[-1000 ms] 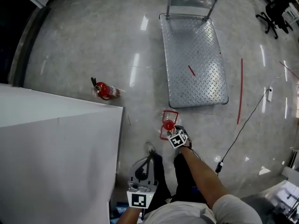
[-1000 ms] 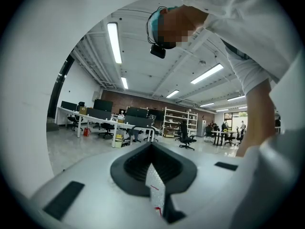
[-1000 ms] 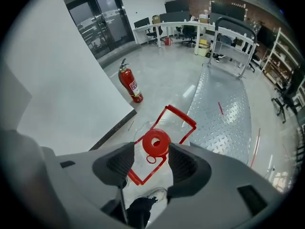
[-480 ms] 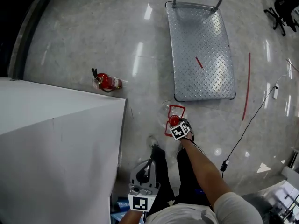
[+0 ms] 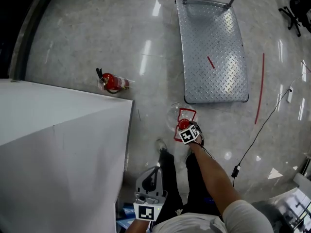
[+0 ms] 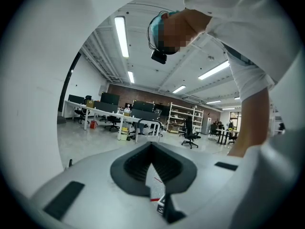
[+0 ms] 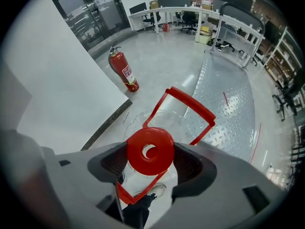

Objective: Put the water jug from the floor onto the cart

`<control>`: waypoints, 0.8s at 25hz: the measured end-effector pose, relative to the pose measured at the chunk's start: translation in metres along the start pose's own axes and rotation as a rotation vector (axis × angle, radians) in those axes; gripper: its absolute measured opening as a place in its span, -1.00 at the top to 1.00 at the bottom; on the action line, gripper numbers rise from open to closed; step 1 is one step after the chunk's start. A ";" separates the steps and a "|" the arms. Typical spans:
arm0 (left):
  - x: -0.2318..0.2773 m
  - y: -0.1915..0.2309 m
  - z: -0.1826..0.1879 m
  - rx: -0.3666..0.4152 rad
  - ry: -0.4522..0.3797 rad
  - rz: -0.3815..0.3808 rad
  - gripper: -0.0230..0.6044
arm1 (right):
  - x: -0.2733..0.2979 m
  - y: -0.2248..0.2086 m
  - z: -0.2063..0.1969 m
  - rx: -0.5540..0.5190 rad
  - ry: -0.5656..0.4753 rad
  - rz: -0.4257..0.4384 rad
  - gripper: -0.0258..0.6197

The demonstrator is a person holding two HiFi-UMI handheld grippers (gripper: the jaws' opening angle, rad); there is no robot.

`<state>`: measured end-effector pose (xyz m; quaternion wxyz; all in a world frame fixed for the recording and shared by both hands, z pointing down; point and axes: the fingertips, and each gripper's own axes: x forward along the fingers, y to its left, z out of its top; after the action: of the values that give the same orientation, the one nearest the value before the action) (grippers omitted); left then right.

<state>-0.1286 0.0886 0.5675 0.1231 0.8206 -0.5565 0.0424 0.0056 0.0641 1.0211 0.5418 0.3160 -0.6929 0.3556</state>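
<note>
I'd say the lift is all ahead: the water jug sits on the floor near the cart, its cap between my right gripper's spread jaws, which have just been opening, while my left gripper's jaws are pressed together.

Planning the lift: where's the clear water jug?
Head view, centre: the clear water jug stands on the floor in front of the metal cart, right of the red fire extinguisher.

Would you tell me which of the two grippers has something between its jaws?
The right gripper: its jaws have just been opening and flank the water jug's red cap. The left gripper is shut and empty.
</note>
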 end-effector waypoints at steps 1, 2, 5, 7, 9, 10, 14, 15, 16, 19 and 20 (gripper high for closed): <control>0.000 -0.001 0.001 0.001 -0.001 -0.002 0.92 | 0.000 0.000 -0.001 0.001 0.002 -0.003 0.00; 0.000 -0.002 0.002 0.003 -0.002 -0.005 0.92 | -0.001 0.000 -0.002 0.004 0.005 -0.005 0.00; 0.000 -0.002 0.004 0.008 -0.006 -0.010 0.92 | -0.001 -0.001 -0.003 0.017 0.011 -0.010 0.00; 0.000 -0.001 0.005 0.012 -0.008 -0.009 0.92 | -0.003 -0.001 -0.004 0.013 0.012 -0.013 0.00; 0.000 -0.001 0.006 0.008 -0.009 -0.003 0.92 | -0.010 0.001 -0.006 -0.004 0.010 -0.015 0.00; 0.000 0.000 0.007 0.005 -0.014 0.000 0.92 | -0.014 0.002 -0.007 -0.010 0.009 -0.015 0.00; -0.002 0.001 0.020 0.016 -0.041 -0.003 0.92 | -0.041 0.011 -0.009 -0.006 -0.006 -0.013 0.00; -0.004 0.000 0.025 0.019 -0.045 -0.007 0.92 | -0.050 0.013 -0.011 -0.002 -0.009 -0.011 0.00; -0.006 -0.001 0.030 0.022 -0.053 -0.011 0.92 | -0.059 0.015 -0.013 -0.001 -0.011 -0.010 0.00; -0.012 -0.002 0.052 0.021 -0.092 -0.017 0.92 | -0.090 0.020 -0.016 -0.012 -0.014 -0.009 0.00; -0.015 -0.003 0.059 0.021 -0.103 -0.021 0.92 | -0.100 0.022 -0.017 -0.015 -0.013 -0.009 0.00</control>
<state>-0.1352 0.0885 0.5073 0.0863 0.8288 -0.5528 0.0047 0.0177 0.0955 0.9228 0.5413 0.3172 -0.6976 0.3460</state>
